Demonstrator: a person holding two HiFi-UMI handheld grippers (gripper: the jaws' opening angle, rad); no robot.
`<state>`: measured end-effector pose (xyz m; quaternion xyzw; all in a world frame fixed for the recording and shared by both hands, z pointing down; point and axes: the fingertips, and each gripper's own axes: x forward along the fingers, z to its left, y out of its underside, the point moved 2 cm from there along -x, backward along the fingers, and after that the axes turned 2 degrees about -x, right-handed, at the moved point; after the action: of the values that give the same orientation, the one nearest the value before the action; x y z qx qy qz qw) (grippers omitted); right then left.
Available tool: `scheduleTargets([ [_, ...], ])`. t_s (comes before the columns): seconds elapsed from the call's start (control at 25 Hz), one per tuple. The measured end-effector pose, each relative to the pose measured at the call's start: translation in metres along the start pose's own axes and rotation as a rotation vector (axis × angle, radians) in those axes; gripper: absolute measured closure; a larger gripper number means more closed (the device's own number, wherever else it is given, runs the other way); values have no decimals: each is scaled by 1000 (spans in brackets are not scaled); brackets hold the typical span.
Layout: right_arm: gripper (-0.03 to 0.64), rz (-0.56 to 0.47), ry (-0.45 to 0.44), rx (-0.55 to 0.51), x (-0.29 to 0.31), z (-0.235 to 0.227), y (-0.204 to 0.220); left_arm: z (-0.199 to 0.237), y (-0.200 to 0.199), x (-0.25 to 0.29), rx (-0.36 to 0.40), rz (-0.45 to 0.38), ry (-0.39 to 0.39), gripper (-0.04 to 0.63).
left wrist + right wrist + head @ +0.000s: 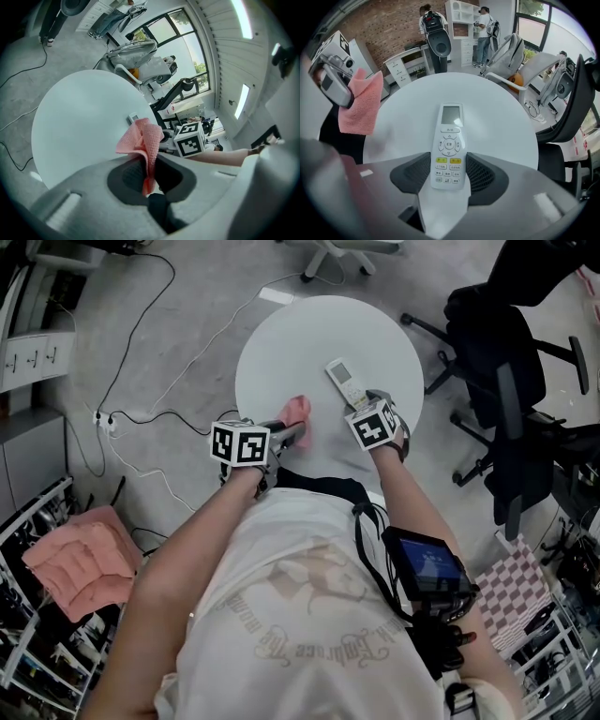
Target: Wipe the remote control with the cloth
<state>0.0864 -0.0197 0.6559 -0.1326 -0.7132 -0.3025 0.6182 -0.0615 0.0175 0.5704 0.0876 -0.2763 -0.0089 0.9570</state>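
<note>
A round white worktop (281, 343) stands on a grey floor. In the head view, the left hand-held gripper (292, 432) carries the pink cloth (298, 411) at its tip, near the remote control (343, 381), whose near end meets the right hand-held gripper (364, 404). In the left gripper view, the jaws are pinched together on a fold of the cloth. In the right gripper view, the remote control's lower end lies between the jaws, which seem to press both its sides. The cloth hangs apart to its left.
</note>
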Motion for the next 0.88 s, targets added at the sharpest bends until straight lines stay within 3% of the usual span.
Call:
scheduleTargets([
  [0.48, 408, -132, 8, 88, -19, 0, 8, -3, -1, -11, 40, -24, -29, 571],
  [0.88, 565, -243, 158, 214, -68, 9, 23, -17, 0, -28, 176, 5, 25, 571],
])
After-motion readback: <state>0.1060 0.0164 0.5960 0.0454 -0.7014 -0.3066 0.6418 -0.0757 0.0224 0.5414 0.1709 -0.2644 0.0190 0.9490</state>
